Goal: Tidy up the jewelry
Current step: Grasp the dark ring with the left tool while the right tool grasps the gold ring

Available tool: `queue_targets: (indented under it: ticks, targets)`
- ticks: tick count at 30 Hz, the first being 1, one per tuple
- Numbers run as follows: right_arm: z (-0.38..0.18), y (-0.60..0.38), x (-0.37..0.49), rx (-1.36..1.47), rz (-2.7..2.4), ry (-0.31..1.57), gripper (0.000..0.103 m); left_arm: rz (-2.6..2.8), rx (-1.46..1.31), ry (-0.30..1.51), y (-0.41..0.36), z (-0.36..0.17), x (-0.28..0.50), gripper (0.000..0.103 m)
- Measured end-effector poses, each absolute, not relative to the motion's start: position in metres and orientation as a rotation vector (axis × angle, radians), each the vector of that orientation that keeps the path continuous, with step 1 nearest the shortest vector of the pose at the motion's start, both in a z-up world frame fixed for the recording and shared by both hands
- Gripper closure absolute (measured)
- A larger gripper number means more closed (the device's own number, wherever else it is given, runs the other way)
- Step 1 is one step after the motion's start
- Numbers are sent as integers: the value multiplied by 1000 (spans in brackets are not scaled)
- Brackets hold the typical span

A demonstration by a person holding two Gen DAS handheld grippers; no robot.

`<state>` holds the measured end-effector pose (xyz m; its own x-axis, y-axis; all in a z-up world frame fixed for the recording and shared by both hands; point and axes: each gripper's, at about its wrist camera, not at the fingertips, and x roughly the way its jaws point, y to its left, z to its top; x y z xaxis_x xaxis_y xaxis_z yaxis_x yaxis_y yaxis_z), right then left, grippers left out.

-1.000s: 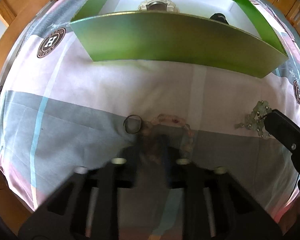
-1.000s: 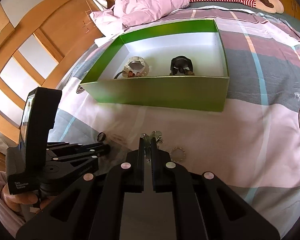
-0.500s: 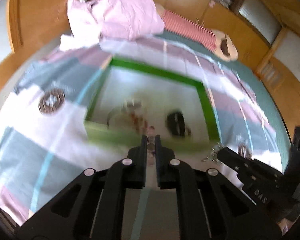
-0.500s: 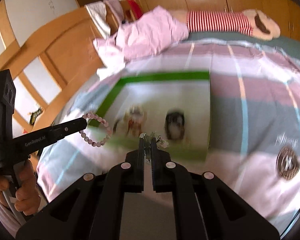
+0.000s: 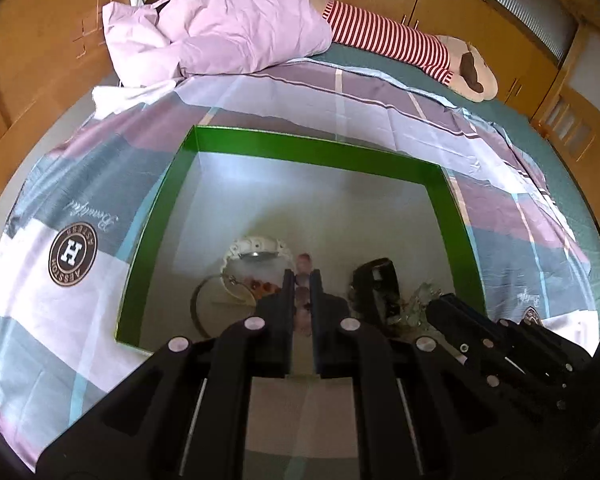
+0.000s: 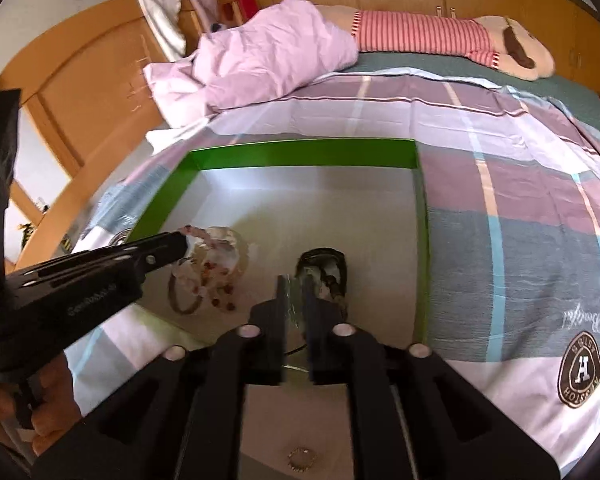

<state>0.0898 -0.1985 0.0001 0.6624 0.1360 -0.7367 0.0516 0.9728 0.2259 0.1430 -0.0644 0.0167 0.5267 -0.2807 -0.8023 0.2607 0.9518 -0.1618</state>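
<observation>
A green box with a white floor lies on the bed. My left gripper is shut on a pink bead bracelet and holds it over the box's near left part; from the right wrist view the bracelet hangs from the left gripper. My right gripper is shut on a pale green bead piece over the box, near a black watch. In the box lie a white watch, a thin bangle and red beads.
A small ring of beads lies on the checked sheet in front of the box. A pink quilt and a striped plush toy lie at the bed's far end. Wooden bed frame on the left.
Both grippers lifted their pieces off the sheet and moved forward over the green box. The left one closed on the pink bracelet a second ago.
</observation>
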Motion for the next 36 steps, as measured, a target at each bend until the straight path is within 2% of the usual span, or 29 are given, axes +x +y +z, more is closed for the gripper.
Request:
queue_targets:
  ticks: [1,2,4,6,9,12,17,18,21,27,29,31,36]
  targets:
    - [2,-199,86,247,45,839,65,-315,-36,960,-61,16,143,92]
    - [7,-199,81,253,47,821,60,-308,-47,959,-58,16,143,90]
    - [15,-196,70,239,58,800,59,-313,-65,950,-52,19,136,76]
    - [25,-193,48,236,81,780,59,-300,-58,934,-45,25,122,66]
    - [28,-190,16,256,131,769,58,-239,-107,918,-28,29,88,61]
    - [7,-184,-14,235,107,813,48,-136,-124,970,-12,9,49,52]
    - [-43,-174,-22,210,50,970,48,-29,-90,1203,0,-45,28,52]
    - [-46,-172,-22,202,49,977,48,-24,-93,1209,2,-47,27,51]
    - [-60,-160,-15,156,38,1015,48,-7,-69,1202,2,-47,27,39]
    - [-72,-151,-8,133,18,1050,49,-12,-164,1222,22,-49,34,39]
    - [-73,-150,-7,113,15,1047,56,14,-230,1214,36,-48,36,39]
    - [-73,-152,-6,92,-2,1047,86,42,-293,1224,48,-51,39,39]
    - [-67,-165,-13,147,23,1032,87,56,-411,1240,62,-54,43,39]
